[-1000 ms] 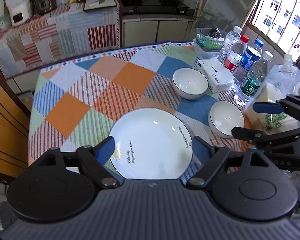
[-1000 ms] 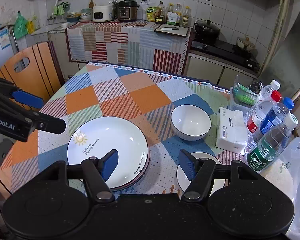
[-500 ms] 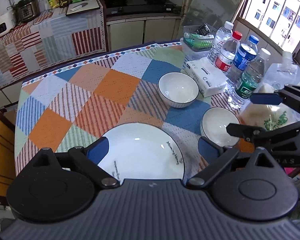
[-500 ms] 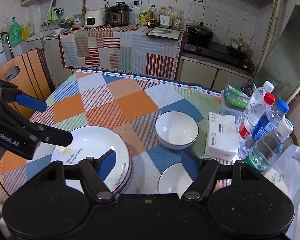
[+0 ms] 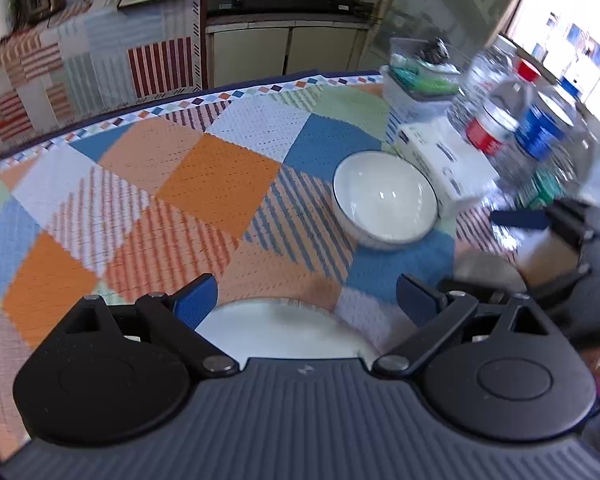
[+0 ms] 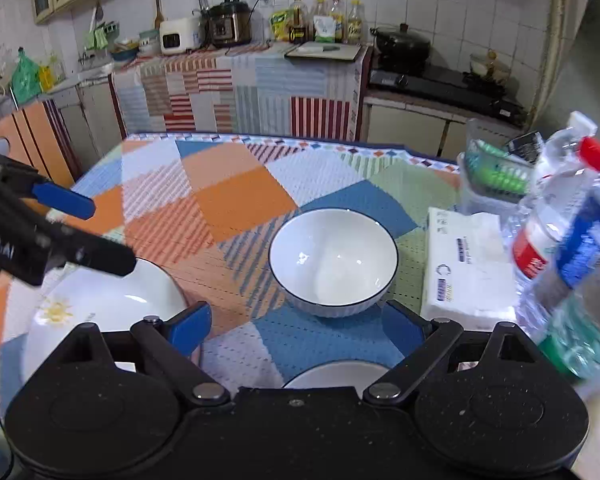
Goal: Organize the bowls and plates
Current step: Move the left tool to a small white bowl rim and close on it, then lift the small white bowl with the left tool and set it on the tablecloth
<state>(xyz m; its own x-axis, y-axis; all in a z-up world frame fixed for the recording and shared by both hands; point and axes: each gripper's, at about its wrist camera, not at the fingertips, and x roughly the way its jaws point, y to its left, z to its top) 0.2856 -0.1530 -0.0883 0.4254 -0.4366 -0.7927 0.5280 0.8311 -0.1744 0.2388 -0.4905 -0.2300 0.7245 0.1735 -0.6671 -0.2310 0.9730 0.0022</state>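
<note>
Right wrist view: the right gripper (image 6: 296, 330) is being seen from behind, with its jaws opening and nothing being pressed between the blue pads.

Near bowl: the near bowl (image 6: 336, 372) is lying just below and in front of the right gripper; only its rim is being shown, under the jaw gap.

Far bowl: the far bowl (image 6: 333, 258) is standing straight ahead of the right gripper, beyond the fingertips and apart from them.

Plate: the plate (image 6: 100, 312) is lying to the left of the right gripper and right under the left gripper (image 5: 306, 300), whose jaws are being held wide and empty, not touching the plate as far as can be seen.

Nearer hand: the plate is being judged as nearer to the left hand, both bowls as nearer to the right hand.

Long axis: none is being found, since plate and bowls are round; a grasp at the rim is being judged as needed.

Writing on plate: a sun drawing and a line of small script are being seen, but the words cannot be read.

Writing on left gripper: white letters are being seen on its side, partly cut off and blurred.

Tissue pack (image 6: 470, 264): small print is being seen on it, too small to read.

Bottles (image 6: 540, 240): red and blue labels are being shown to the right of the right gripper, and they are blurred.
</note>
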